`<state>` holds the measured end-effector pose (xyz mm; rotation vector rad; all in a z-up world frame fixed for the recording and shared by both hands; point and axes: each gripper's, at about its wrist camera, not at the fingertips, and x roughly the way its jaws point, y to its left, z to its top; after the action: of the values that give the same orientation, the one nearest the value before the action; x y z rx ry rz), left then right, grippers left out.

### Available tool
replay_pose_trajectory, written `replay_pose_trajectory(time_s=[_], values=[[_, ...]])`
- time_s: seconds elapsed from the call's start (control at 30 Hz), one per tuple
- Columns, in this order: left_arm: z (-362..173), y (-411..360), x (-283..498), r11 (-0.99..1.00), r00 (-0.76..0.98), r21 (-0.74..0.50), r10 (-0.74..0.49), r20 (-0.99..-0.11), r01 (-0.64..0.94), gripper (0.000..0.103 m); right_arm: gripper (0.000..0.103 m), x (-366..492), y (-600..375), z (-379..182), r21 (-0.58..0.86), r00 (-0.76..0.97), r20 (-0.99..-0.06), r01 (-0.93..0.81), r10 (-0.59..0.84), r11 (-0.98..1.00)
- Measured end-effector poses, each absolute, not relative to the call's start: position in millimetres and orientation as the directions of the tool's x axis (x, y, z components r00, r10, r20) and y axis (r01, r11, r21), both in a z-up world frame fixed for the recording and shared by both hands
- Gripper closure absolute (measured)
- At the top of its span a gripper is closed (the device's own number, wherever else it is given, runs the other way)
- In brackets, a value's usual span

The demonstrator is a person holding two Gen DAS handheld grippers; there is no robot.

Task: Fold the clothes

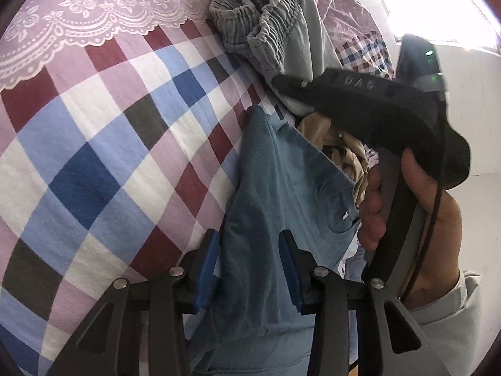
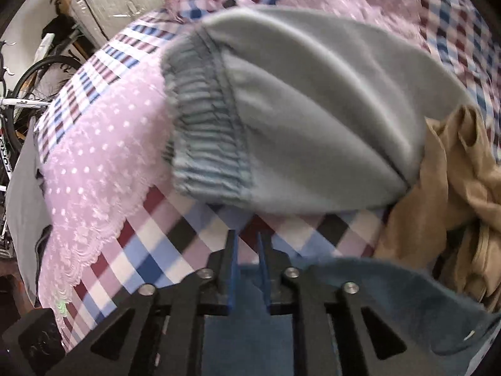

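A checked quilt cover (image 1: 103, 144) of soft cotton in blue, maroon, white and lilac squares, edged with white lace at 11 o'clock, spreads over the bed. The left gripper (image 1: 250, 260) has its blue-padded fingers (image 1: 208, 263) standing on both sides of a bunched teal-blue knit shirt (image 1: 275, 194); whether the pads press it is hard to tell. At 1 o'clock lie pale grey trousers with a gathered elastic waistband (image 1: 250, 9), and crumpled tan cloth (image 1: 341, 153) peeks out beside them. The right hand (image 1: 419, 194) is partly hidden by its black tool. In the right wrist view, the right gripper (image 2: 249, 250) shows narrowly parted fingers (image 2: 233, 263) above the teal shirt's blurred edge, apparently clamping nothing.
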<state>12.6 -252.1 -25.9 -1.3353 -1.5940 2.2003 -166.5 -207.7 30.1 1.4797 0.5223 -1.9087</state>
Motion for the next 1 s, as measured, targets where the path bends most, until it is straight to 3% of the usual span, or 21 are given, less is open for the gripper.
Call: replay_pose_trajectory(time_s=[0.1,0.27,0.4,0.43,0.47,0.5,0.87,1.0], values=[[-25.8,-249.8,12.4,-0.446,-0.605,-0.810,0.542,-0.583,0.381,0.060,0.074,-167.2,-205.8,21.7,0.050,-0.149,-0.965,0.705,-0.216,-0.707],[-24.9,-251.0,12.5,-0.443,-0.605,-0.810,0.543,-0.583,0.384,0.060,0.073,-171.5,-205.5,7.1,-0.028,-0.172,-0.978,0.678,-0.121,-0.735],[-24.6,-251.5,12.7,-0.440,-0.605,-0.811,0.543,-0.583,0.386,0.060,0.073,-171.9,-206.4,1.2,-0.019,-0.170,-0.977,0.678,-0.131,-0.735],[-24.5,-251.7,12.9,-0.440,-0.605,-0.811,0.543,-0.582,0.386,0.060,0.076,-171.6,-206.7,-0.1,-0.017,-0.175,-0.975,0.679,-0.139,-0.734],[-24.6,-251.9,12.8,-0.439,-0.605,-0.811,0.544,-0.582,0.386,0.060,0.096,-168.9,-208.5,-2.1,-0.012,-0.177,-0.972,0.691,-0.154,-0.722],[-24.6,-252.0,12.7,-0.438,-0.605,-0.812,0.544,-0.581,0.386,0.060,0.103,-166.0,-210.4,-4.2,-0.006,-0.178,-0.969,0.705,-0.168,-0.709],[-19.2,-249.2,10.3,-0.484,-0.597,-0.793,0.529,-0.603,0.371,0.060,0.101,-164.0,-217.9,18.4,-0.015,-0.309,-0.912,0.681,-0.269,-0.732],[-15.6,-243.6,5.6,-0.512,-0.595,-0.777,0.513,-0.618,0.366,0.060,0.098,-160.6,-199.7,34.9,0.049,-0.342,-0.875,0.639,-0.342,-0.767]])
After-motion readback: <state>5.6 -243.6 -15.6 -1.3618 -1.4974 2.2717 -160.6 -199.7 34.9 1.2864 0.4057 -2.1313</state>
